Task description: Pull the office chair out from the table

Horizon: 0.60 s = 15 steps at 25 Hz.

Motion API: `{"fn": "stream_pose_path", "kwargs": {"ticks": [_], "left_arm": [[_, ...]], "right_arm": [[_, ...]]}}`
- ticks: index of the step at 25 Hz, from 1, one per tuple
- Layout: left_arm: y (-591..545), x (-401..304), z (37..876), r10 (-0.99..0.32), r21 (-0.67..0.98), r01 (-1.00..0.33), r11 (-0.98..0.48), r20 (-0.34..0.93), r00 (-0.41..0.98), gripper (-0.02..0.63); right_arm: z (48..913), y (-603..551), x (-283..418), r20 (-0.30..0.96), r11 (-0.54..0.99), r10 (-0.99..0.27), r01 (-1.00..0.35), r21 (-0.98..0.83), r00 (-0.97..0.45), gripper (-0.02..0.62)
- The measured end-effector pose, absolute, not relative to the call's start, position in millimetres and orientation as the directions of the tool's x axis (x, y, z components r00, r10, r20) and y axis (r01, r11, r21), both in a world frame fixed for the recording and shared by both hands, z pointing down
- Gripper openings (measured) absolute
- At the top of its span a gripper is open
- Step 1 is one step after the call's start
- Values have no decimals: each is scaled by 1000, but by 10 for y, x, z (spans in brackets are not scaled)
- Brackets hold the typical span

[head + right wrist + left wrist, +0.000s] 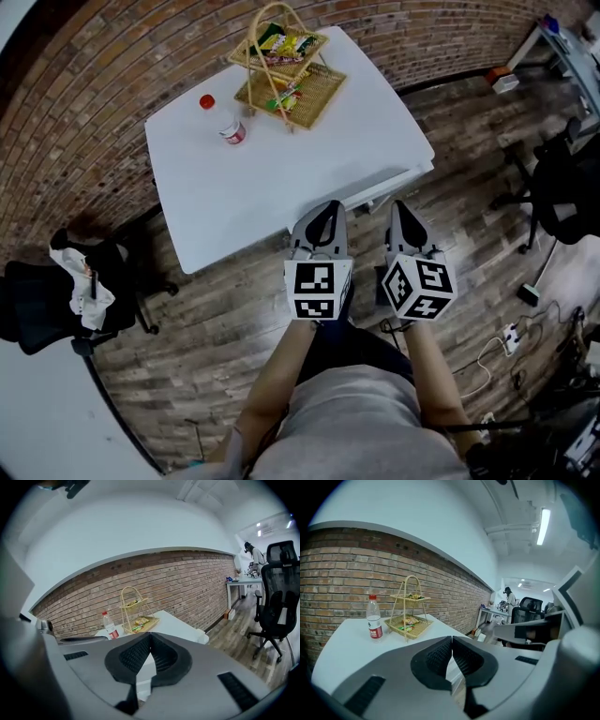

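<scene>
My left gripper and right gripper hang side by side at the near edge of the white table, both shut with nothing between their pads. The left gripper view shows shut jaws pointing across the tabletop; the right gripper view shows the same. A black office chair with a white cloth draped on it stands off the table's left corner, apart from both grippers. Another black office chair stands away to the right, also in the right gripper view.
On the table stand a clear bottle with a red cap and a two-tier wicker basket with snack packs. A brick wall runs behind. Cables and a power strip lie on the wooden floor at right.
</scene>
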<state>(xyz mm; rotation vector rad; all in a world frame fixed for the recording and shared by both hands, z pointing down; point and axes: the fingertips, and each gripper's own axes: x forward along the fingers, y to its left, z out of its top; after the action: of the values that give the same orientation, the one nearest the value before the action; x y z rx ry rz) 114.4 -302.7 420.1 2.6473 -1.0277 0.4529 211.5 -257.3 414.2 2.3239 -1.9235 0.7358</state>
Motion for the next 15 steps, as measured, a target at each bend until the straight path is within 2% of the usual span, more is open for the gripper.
{"fn": "stream_pose_path", "kwargs": {"ticks": [15], "left_arm": [[-3417, 1538, 4378, -484, 128, -585, -801, 438, 758, 15]], "right_arm": [[4412, -3179, 2277, 453, -252, -883, -938, -237, 123, 14]]}}
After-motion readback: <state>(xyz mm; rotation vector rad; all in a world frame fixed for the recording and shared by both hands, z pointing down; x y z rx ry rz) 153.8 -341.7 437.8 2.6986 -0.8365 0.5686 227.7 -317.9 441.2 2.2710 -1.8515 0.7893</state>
